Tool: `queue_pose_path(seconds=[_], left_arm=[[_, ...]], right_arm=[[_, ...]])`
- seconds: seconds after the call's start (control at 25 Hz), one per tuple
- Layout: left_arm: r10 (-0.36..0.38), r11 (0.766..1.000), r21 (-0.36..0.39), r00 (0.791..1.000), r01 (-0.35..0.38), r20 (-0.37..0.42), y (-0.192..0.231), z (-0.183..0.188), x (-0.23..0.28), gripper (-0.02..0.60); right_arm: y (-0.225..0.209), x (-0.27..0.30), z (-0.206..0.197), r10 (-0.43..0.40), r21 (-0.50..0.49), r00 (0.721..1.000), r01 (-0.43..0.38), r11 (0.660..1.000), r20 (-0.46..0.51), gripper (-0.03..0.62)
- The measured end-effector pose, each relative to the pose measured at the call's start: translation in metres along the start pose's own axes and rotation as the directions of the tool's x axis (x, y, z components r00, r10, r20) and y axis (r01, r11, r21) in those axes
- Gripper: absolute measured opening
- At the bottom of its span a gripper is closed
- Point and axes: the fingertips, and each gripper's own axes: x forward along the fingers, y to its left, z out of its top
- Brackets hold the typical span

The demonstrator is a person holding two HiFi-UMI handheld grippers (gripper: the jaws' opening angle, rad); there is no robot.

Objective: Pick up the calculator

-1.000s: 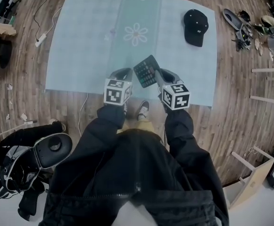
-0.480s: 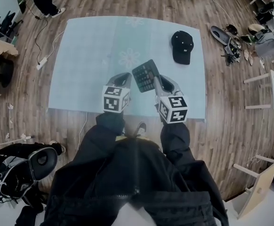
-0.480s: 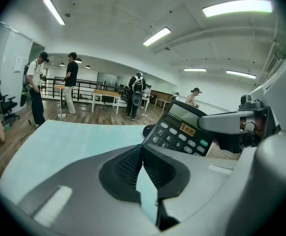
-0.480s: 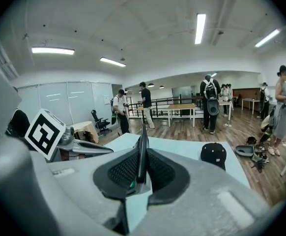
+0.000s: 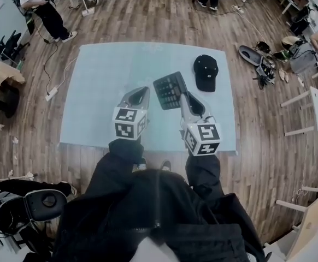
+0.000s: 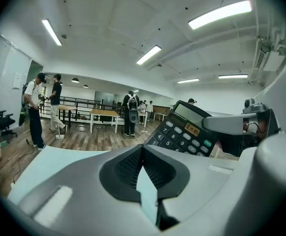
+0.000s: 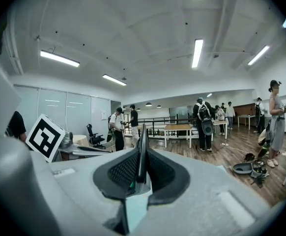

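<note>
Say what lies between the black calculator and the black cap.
Only bare pale blue mat separates the black calculator from the black cap, in the head view.

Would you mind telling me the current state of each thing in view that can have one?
calculator: held in the air above the mat, clamped by one edge, keys up.
right gripper: shut on the calculator.
left gripper: shut, empty.
cap: lying on the mat, untouched.
mat: spread flat on the floor.
</note>
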Motion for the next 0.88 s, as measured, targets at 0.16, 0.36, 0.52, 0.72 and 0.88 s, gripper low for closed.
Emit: queue_pose_path(seconds=[0.16, 0.36, 0.52, 0.72, 0.88], left_arm=[[0.001, 1.000, 0.015, 1.000, -0.002, 0.031, 0.000, 0.018, -0.001, 0.000], [-0.011, 0.999, 0.037, 0.997, 0.008, 0.078, -0.004, 0.040, -0.001, 0.000], [-0.021, 0.998, 0.056, 0.993, 0.014, 0.120, -0.007, 0.056, -0.003, 0.000], [-0.036, 0.997, 0.078, 0.985, 0.023, 0.169, -0.016, 0.075, -0.005, 0.000], [-0.048, 0.995, 0.091, 0.980, 0.031, 0.192, -0.019, 0.088, -0.006, 0.000]], right_arm=[[-0.001, -0.002, 0.015, -0.008, -0.010, 0.999, 0.008, 1.000, 0.035, 0.046], [-0.003, -0.005, 0.037, -0.027, -0.030, 0.995, 0.029, 0.999, 0.092, 0.046], [-0.002, -0.009, 0.051, -0.036, -0.050, 0.990, 0.043, 0.998, 0.133, 0.046], [-0.005, -0.015, 0.067, -0.047, -0.077, 0.984, 0.061, 0.995, 0.174, 0.046], [-0.005, -0.017, 0.080, -0.055, -0.092, 0.978, 0.074, 0.993, 0.202, 0.046]])
